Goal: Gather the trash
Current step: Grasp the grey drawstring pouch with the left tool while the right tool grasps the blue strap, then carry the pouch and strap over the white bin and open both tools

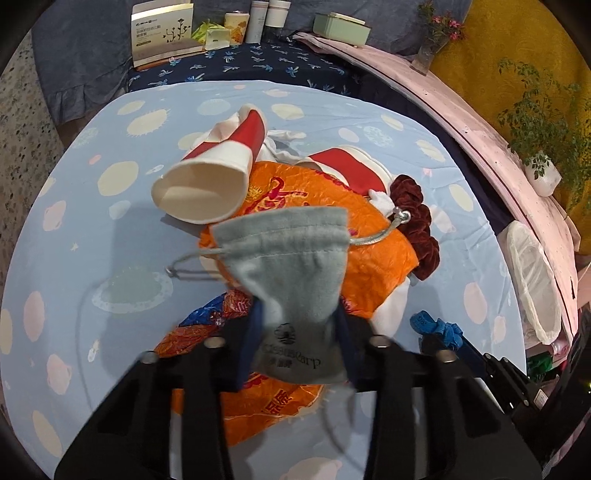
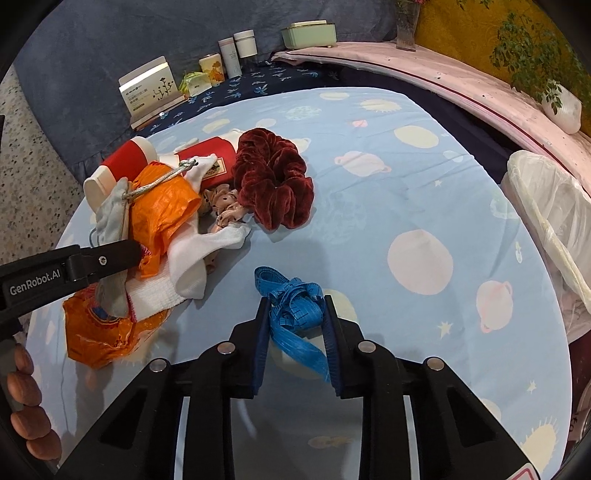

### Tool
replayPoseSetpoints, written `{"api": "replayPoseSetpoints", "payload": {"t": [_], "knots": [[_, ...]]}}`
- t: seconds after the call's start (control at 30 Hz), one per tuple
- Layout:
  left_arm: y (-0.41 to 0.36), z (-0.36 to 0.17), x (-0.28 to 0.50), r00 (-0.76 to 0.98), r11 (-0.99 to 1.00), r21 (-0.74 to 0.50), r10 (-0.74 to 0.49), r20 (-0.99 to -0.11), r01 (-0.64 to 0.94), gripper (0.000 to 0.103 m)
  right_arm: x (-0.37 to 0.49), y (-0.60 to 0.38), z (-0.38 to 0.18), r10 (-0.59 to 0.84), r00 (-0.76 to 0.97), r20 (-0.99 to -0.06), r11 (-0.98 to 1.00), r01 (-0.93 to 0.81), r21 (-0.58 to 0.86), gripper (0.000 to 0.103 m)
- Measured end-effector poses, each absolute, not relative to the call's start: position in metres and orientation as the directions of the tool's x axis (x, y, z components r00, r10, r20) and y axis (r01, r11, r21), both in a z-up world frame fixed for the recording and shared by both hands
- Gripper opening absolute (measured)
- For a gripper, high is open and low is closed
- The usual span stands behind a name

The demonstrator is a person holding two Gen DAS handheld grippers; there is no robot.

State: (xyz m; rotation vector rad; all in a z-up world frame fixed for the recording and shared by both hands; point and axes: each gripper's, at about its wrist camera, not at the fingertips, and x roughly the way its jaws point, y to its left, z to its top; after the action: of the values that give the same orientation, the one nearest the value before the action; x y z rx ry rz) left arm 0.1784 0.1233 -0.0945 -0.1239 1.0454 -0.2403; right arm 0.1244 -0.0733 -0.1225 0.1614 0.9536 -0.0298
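Observation:
A grey drawstring pouch (image 1: 295, 280) is pinched between the pads of my left gripper (image 1: 299, 325), which is shut on its lower part above an orange foil wrapper (image 1: 369, 266). From the right wrist view the same pouch (image 2: 110, 210) hangs at the left gripper's finger (image 2: 110, 258). My right gripper (image 2: 295, 314) is shut on a crumpled blue tape measure (image 2: 295, 308) lying on the light blue cloth. Two red-and-white paper cups (image 1: 207, 184) lie tipped over in the pile, next to a dark red scrunchie (image 2: 273, 177) and a white sock (image 2: 199, 251).
A bin with a white plastic liner (image 2: 546, 206) stands off the table's right edge. Along the back are a box (image 2: 151, 92), jars (image 2: 231, 55) and a green tin (image 2: 308, 33). A pink ledge (image 2: 461, 85) with potted plants curves round the right. A person's fingers (image 2: 26, 387) hold the left gripper.

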Motion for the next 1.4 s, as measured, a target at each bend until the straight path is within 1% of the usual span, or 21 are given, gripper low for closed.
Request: {"api": "replayPoseSetpoints", "payload": {"t": [0.1, 0.13, 0.17, 0.43, 0.67, 1.07, 1.4], "knots": [[0.126, -0.089, 0.174, 0.485, 0.964, -0.228, -0.267, -0.833, 0.140, 0.011, 0.121, -0.074, -0.117, 0.053, 0.590, -0.806, 0.986, 0.096, 0.135, 0.024], [0.127, -0.088, 0.173, 0.488, 0.963, -0.230, -0.269, -0.830, 0.139, 0.008, 0.120, -0.075, -0.114, 0.053, 0.595, -0.802, 0.986, 0.095, 0.136, 0.024], [0.128, -0.085, 0.172, 0.493, 0.963, -0.233, -0.271, -0.827, 0.139, 0.008, 0.119, -0.075, -0.111, 0.054, 0.601, -0.798, 0.986, 0.094, 0.138, 0.023], [0.125, -0.056, 0.158, 0.539, 0.957, -0.240, -0.291, -0.791, 0.164, 0.007, 0.106, -0.082, -0.078, 0.049, 0.667, -0.744, 0.983, 0.099, 0.154, 0.023], [0.103, -0.028, 0.147, 0.566, 0.944, -0.246, -0.330, -0.756, 0.221, 0.007, 0.092, -0.094, -0.045, 0.030, 0.724, -0.689, 0.981, 0.111, 0.160, 0.023], [0.032, 0.006, 0.134, 0.575, 0.912, -0.205, -0.386, -0.721, 0.356, 0.007, 0.068, -0.142, -0.009, -0.029, 0.788, -0.615, 0.964, 0.186, 0.192, 0.023], [-0.034, 0.013, 0.125, 0.551, 0.873, -0.161, -0.423, -0.719, 0.460, 0.007, 0.048, -0.193, 0.005, -0.105, 0.810, -0.578, 0.936, 0.276, 0.217, 0.024]]}}
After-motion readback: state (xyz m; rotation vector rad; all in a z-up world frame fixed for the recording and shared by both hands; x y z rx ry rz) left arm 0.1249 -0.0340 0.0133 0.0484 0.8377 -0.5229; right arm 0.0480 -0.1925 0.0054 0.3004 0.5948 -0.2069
